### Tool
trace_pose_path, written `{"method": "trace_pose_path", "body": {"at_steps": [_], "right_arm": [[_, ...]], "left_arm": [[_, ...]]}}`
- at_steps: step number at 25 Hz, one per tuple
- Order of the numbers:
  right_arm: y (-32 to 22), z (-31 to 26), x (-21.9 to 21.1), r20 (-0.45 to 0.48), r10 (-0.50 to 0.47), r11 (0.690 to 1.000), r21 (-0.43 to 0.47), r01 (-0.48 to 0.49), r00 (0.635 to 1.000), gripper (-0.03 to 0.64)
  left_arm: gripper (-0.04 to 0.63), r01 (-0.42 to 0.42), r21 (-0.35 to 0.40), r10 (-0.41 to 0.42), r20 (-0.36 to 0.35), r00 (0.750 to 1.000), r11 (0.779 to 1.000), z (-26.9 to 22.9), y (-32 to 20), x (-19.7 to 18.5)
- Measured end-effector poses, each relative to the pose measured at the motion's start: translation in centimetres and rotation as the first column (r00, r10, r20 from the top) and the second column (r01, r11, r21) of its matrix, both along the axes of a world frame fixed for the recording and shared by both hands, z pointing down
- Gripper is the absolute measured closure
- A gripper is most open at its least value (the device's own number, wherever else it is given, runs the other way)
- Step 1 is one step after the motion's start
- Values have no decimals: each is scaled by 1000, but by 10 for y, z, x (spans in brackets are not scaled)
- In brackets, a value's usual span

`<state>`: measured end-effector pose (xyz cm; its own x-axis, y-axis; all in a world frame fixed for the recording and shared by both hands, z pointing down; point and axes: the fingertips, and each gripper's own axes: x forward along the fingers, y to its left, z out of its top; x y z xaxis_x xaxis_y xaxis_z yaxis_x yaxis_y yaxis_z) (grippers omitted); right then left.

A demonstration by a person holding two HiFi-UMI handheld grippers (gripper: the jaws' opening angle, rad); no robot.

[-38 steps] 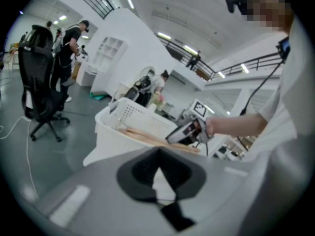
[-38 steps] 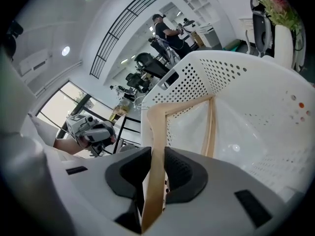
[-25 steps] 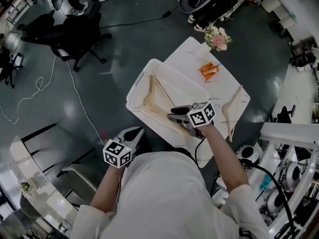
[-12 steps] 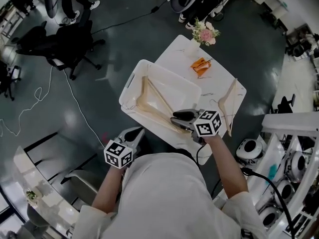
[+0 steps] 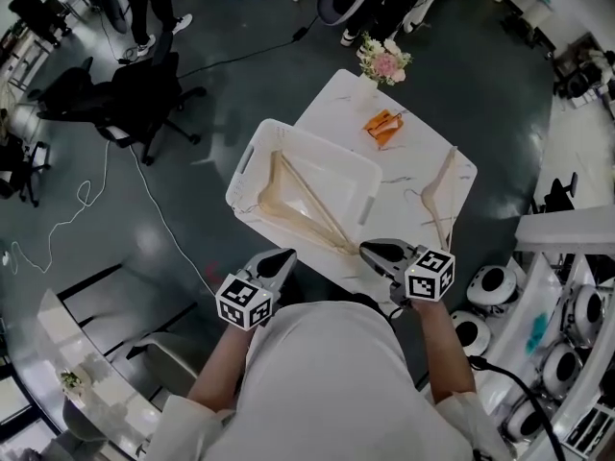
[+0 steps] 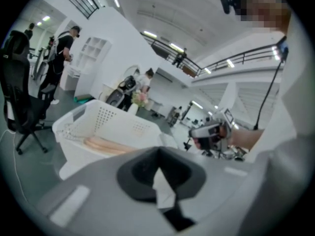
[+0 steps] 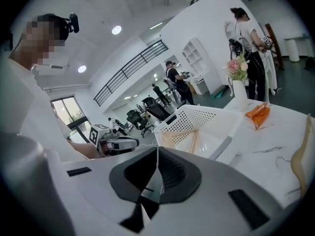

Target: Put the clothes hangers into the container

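A robotics lab: an office chair (image 5: 135,89) is standing and a cable (image 5: 85,195) trailing beyond the left claw (image 5: 279,263); white machines (image 5: 495,286) are crowding beside the right claw (image 5: 373,251).

Bright, even light comes from round ceiling lamps (image 7: 116,30) high above the white perforated plastic basket (image 5: 246,164), and shadows around it are faint. Left of the basket, the glossy dark grey floor (image 5: 149,238) carries pale glare. Both gripper views bulge fisheye-style and go black at the corners. The left gripper (image 6: 158,156), in front of the basket, is blurred.
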<state>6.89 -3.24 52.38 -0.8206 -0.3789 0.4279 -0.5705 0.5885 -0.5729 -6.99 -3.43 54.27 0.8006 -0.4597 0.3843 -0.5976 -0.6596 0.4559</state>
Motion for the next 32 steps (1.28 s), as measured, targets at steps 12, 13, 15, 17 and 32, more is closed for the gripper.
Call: {"method": "trace_pose_path", "body": {"at_steps": [12, 13, 15, 17, 32], "right_arm": [[43, 15, 46, 10, 142, 990, 11, -143, 990, 607], [44, 15, 48, 13, 146, 989, 14, -147, 989, 607], [46, 13, 51, 19, 155, 988, 21, -155, 988, 607], [46, 10, 55, 28, 165, 986, 28, -166, 986, 607], [63, 29, 113, 23, 311, 950, 31, -312, 950, 614]], "left_arm": [[594, -61, 57, 62, -18, 998, 997, -26, 17, 49], [594, -63, 60, 64, -21, 998, 996, -27, 18, 51], [594, -67, 58, 69, -32, 997, 996, -30, 21, 56], [594, -71, 57, 73, -40, 997, 996, -32, 23, 61], [592, -149, 41, 149, 1, 989, 988, -22, 45, 101]]}}
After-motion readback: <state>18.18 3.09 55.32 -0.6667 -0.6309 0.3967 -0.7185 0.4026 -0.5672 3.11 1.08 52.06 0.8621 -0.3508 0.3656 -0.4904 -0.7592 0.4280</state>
